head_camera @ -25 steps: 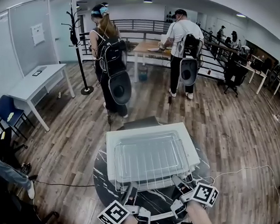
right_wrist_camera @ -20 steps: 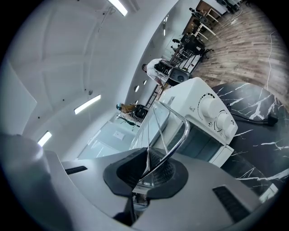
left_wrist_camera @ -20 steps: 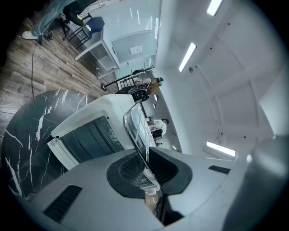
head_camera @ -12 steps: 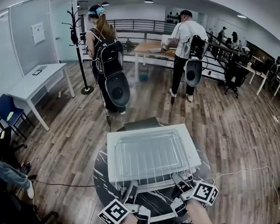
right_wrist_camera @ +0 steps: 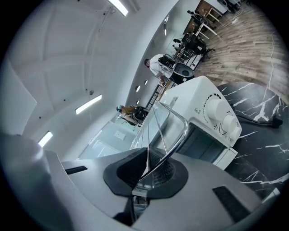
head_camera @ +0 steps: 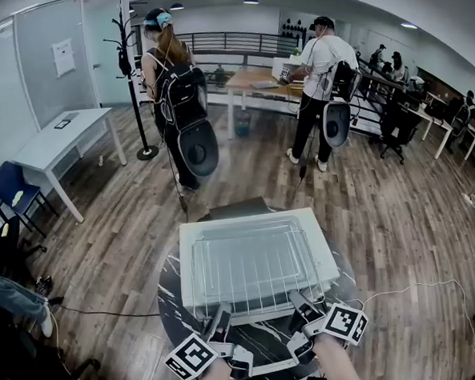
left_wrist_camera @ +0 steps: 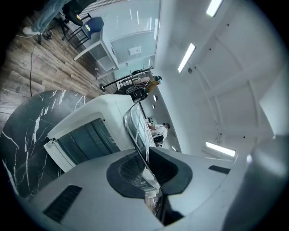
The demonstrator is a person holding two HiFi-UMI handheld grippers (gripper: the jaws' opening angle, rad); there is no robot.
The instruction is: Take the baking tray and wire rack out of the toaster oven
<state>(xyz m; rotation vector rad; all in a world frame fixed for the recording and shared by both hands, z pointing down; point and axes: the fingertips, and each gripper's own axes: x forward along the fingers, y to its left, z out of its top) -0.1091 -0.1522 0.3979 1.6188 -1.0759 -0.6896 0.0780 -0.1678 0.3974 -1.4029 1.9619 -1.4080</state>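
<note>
1. Both tools are clamped on the near edge of the wire rack [head_camera: 254, 264]. The left tool [head_camera: 220, 321] grips near the rack's left corner and the right tool [head_camera: 302, 306] near its right corner.
2. In the left gripper view, the left tool [left_wrist_camera: 146, 173] has its dark pads pressed together on the thin rim of the wire rack [left_wrist_camera: 135, 131], which runs edge-on away from the tips.
3. In the right gripper view, the right tool [right_wrist_camera: 144, 173] pinches the rim in the same way. The wire rack [right_wrist_camera: 174, 131] rises ahead of it, showing its rounded corner and cross wires.
4. Ahead of both tools the rack lies spread over the top of the white toaster oven [head_camera: 325, 252]. Whether it rests on that top I cannot tell.
5. Below and in front of the right tool, the toaster oven [right_wrist_camera: 198, 103] shows two white knobs [right_wrist_camera: 221, 117] beside its dark glass front.
6. Under the tools and the oven is a round black marbled desk [head_camera: 173, 297].
7. Far beyond the tool tips, two people with backpacks [head_camera: 175, 92] [head_camera: 320, 76] stand on the wooden floor [head_camera: 399, 215]. A coat stand [head_camera: 130, 71] is off to the left tool's side.
</note>
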